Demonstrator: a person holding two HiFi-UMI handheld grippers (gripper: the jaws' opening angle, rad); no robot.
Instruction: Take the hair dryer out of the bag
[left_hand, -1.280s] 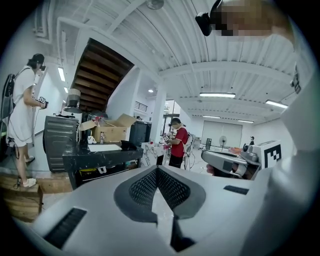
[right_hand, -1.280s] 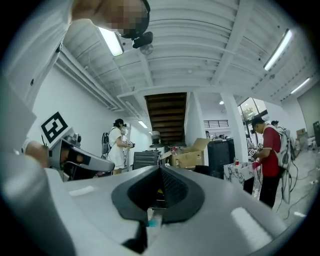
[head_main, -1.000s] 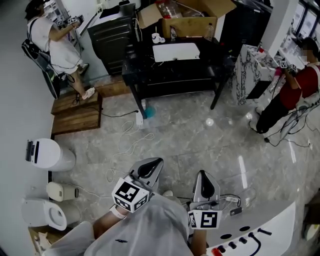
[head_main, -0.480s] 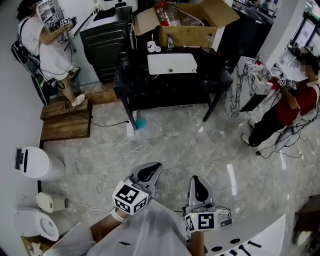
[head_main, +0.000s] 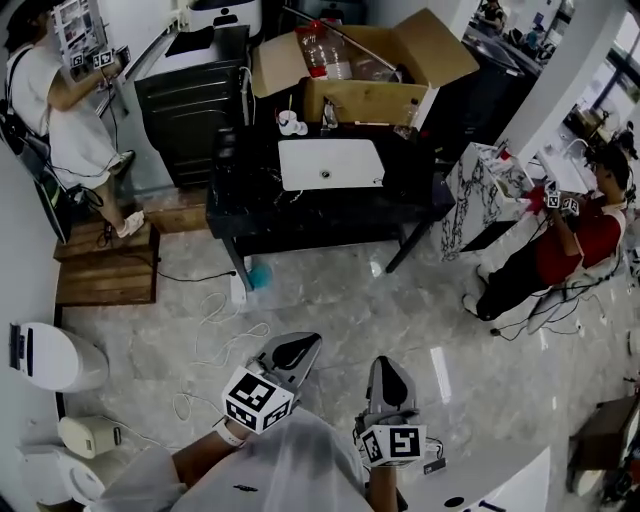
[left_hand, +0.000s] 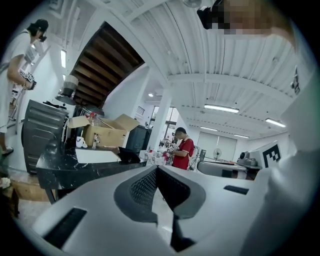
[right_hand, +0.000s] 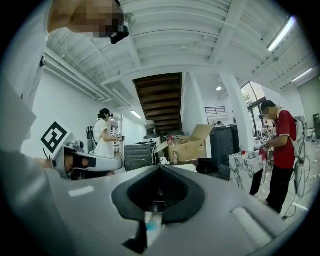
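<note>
I see no hair dryer in any view. A black table (head_main: 300, 215) stands ahead across the floor, with a white board (head_main: 330, 163) and an open cardboard box (head_main: 370, 70) on it. A dark bag-like shape (left_hand: 131, 155) lies on its right part, also visible as the dark shape (right_hand: 207, 166) in the right gripper view. My left gripper (head_main: 310, 338) and right gripper (head_main: 385, 362) are held side by side in front of my body, well short of the table. The left gripper (left_hand: 156, 167) and right gripper (right_hand: 160, 166) are both shut with nothing between their jaws.
A person in white (head_main: 60, 110) stands at the back left, a person in red (head_main: 580, 240) at the right beside a marble-patterned stand (head_main: 485, 195). White bins (head_main: 50, 355), a wooden step (head_main: 105, 265) and a loose cable (head_main: 225, 320) are at the left.
The table, box and both people have shifted down and nearer in the head view; I have moved toward the table. Both grippers stay shut and keep their place before me.
</note>
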